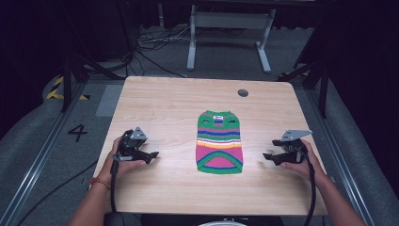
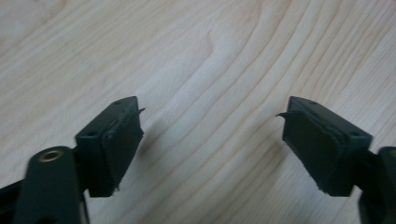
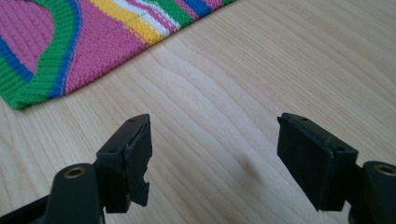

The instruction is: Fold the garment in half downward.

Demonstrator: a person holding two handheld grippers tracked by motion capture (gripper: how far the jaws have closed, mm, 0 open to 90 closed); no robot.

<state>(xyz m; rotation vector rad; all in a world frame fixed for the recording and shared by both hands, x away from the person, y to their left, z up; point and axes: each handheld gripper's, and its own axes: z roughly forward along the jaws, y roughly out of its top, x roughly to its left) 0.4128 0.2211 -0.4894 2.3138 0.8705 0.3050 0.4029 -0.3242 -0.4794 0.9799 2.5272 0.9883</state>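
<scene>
A small knitted garment [image 1: 219, 141] with green, pink, blue, yellow and white stripes lies flat in the middle of the wooden table [image 1: 169, 106]. My left gripper [image 1: 153, 155] rests on the table to the garment's left, pointing toward it, jaws apart with bare wood between them [image 2: 210, 135]. My right gripper [image 1: 267, 156] sits to the garment's right, also pointing inward. In the right gripper view its jaws stand apart [image 3: 215, 154] over bare wood, and the garment's hem [image 3: 70, 51] lies a short way ahead at upper left. Neither gripper touches the garment.
A dark round grommet hole [image 1: 243, 92] sits near the table's far edge. Beyond the table stand a white metal frame [image 1: 230, 28] and loose cables [image 1: 150, 44] on the floor. A floor marking "4" [image 1: 77, 133] lies left of the table.
</scene>
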